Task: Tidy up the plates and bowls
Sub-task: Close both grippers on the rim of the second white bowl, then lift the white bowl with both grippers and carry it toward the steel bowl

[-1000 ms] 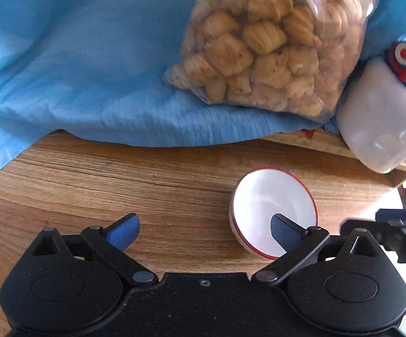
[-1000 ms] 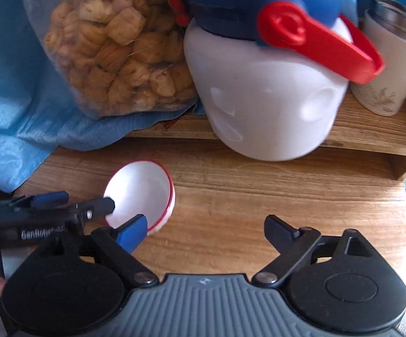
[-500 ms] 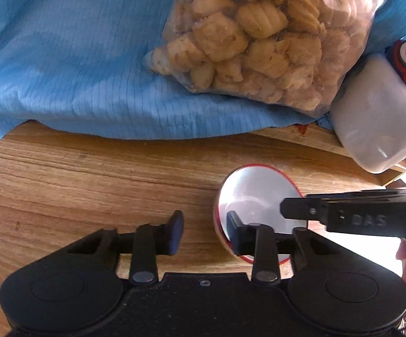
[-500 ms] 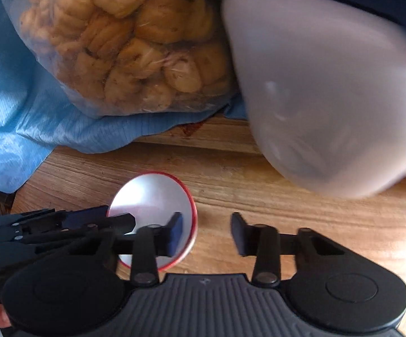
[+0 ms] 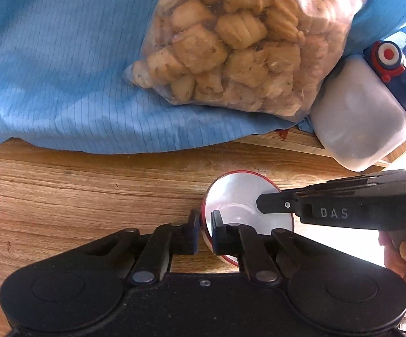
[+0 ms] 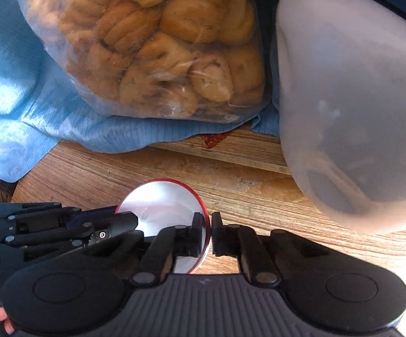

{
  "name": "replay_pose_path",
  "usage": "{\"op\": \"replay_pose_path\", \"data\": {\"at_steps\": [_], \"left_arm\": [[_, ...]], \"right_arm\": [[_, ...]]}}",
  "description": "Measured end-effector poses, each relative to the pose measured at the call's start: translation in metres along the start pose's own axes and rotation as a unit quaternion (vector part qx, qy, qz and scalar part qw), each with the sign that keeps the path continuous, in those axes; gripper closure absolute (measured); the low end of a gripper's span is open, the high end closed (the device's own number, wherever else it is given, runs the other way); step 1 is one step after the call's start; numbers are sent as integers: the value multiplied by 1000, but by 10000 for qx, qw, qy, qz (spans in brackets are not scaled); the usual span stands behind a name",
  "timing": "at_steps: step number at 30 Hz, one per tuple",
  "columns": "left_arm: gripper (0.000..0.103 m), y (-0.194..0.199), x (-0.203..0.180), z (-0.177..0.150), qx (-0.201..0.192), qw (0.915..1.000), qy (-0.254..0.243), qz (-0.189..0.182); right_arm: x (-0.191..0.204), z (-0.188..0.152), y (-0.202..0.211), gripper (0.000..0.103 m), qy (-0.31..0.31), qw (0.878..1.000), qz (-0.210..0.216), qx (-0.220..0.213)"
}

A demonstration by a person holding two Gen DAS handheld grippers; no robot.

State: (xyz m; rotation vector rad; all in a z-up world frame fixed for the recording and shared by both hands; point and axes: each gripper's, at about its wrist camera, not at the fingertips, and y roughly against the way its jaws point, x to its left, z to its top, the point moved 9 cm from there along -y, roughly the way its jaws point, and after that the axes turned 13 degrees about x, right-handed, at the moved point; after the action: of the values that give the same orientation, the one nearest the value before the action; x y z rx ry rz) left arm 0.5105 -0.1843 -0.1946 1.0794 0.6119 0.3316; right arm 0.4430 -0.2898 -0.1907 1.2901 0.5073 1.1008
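A small white bowl [image 5: 242, 199] with a red rim sits on the wooden table [image 5: 76, 196]. My left gripper [image 5: 205, 226] is shut on the bowl's left rim, one finger outside and one inside. In the right wrist view the same bowl [image 6: 163, 205] has its right rim pinched by my right gripper [image 6: 210, 231], which is also shut on it. The right gripper [image 5: 262, 203] reaches in from the right in the left wrist view. The left gripper's tip [image 6: 135, 220] shows at the bowl's left side in the right wrist view.
A clear bag of biscuits [image 5: 242, 42] lies on a blue cloth [image 5: 48, 70] behind the bowl. A white jug [image 6: 351, 106] with a blue and red lid [image 5: 388, 56] stands on a raised wooden board at the right. A hand [image 5: 399, 255] holds the right gripper.
Both grippers went from wide open to shut on opposite sides of the bowl's rim. The right gripper moved in toward the bowl and the jug now looms closer.
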Motion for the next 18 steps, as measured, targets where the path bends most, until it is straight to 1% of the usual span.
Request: {"op": "replay_pose_path", "data": {"at_steps": [2, 4, 9, 12, 15, 18], "left_arm": [[94, 1, 2, -1, 45, 10000, 63, -12], [94, 0, 1, -2, 61, 9999, 112, -22], [94, -1, 2, -5, -89, 9998, 52, -145], [94, -2, 2, -4, -38, 9999, -4, -114], [97, -2, 0, -2, 43, 10000, -59, -40], [98, 4, -5, -2, -2, 9999, -138, -25]], "right_arm": [[5, 0, -4, 96, 115, 9999, -84, -49], [6, -1, -6, 95, 118, 9999, -81, -72], [5, -1, -8, 93, 62, 10000, 27, -72], [2, -2, -7, 94, 32, 9999, 106, -82], [-10, -12, 2, 95, -49, 9997, 215, -63], [-13, -19, 8, 95, -233, 9993, 304, -51]]}}
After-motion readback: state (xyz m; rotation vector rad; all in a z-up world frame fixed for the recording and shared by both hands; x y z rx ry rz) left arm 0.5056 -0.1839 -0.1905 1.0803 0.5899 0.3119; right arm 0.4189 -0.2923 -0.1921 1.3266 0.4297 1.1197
